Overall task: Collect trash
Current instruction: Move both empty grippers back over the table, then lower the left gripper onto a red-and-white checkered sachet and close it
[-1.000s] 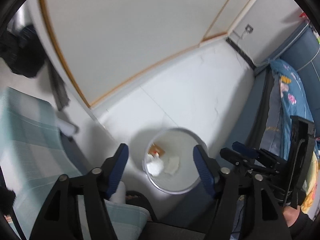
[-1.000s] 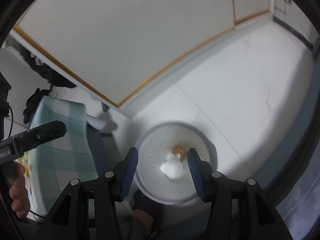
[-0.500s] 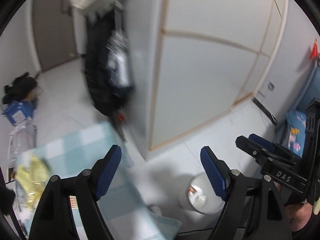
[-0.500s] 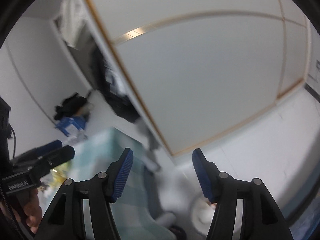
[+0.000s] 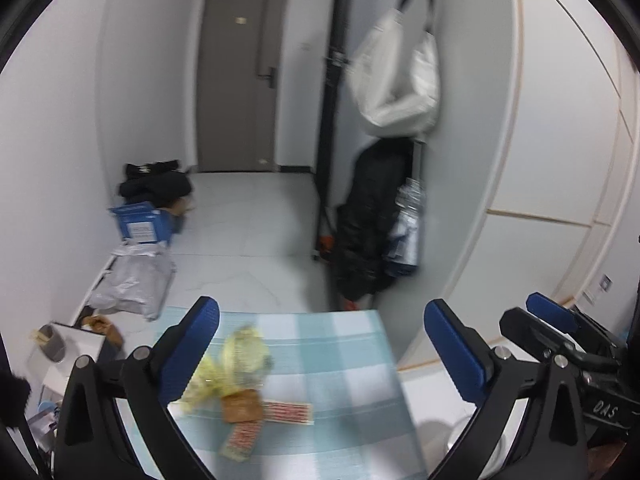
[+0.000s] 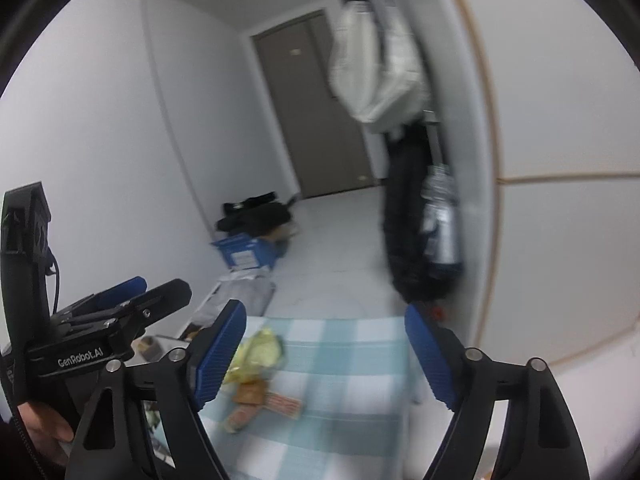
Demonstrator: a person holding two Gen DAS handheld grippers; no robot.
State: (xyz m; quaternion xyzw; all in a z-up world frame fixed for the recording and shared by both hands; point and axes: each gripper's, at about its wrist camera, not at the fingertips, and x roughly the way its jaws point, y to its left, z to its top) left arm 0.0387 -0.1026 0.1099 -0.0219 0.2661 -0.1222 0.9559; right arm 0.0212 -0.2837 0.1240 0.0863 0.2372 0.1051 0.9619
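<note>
Checked tablecloth (image 5: 340,364) w/ wrappers (image 5: 256,404), "GenRobot.AI" left tongs (image 5: 320,356), right tongs (image 6: 324,356) both opening, empty

Wrappers (image 5: 244,396) on tbl blurred; bin (image 5: 476,444) mostly hidden.

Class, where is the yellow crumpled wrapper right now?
The yellow wrapper lies on the checked tablecloth, left side in both views, just beyond a brown packet.

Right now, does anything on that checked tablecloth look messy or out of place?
Yes. A loose heap of litter sits on the checked tablecloth near its left side: a crumpled yellow wrapper, a small brown packet and red-and-white patterned wrappers lying askew, overlapping one another. The rest of the cloth looks bare.
</note>
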